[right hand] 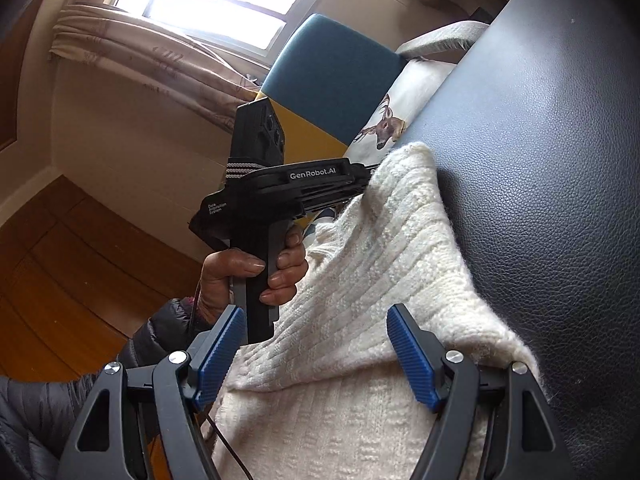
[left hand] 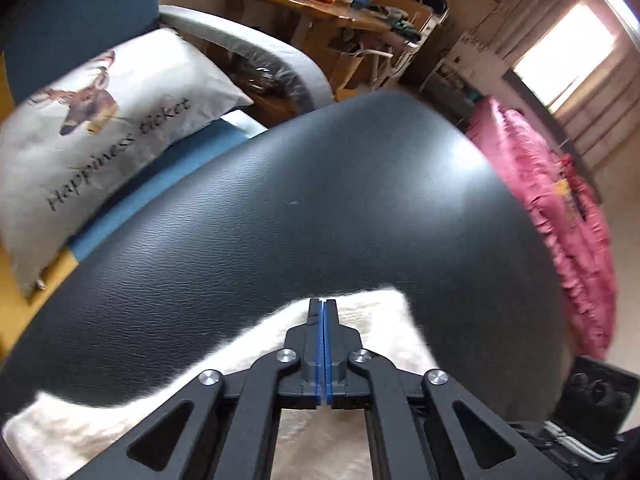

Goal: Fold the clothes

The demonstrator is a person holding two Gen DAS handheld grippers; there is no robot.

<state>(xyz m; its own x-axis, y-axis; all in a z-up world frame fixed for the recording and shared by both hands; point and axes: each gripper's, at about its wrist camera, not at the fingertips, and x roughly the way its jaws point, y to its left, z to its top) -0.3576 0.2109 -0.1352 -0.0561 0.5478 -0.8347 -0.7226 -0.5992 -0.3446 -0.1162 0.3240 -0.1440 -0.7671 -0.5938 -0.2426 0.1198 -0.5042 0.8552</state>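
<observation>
A white knit sweater lies partly folded over the near edge of a black leather surface. My left gripper is shut, blue pads pressed together. In the right wrist view its tips vanish into a raised fold of the sweater, which peaks there. A person's hand holds its handle. My right gripper stands open just above the sweater's lower fold, with nothing between its blue pads.
A deer-print pillow rests on a blue and yellow chair beyond the leather surface. Pink fabric lies to the right. A cluttered wooden table stands behind. Wooden floor shows below.
</observation>
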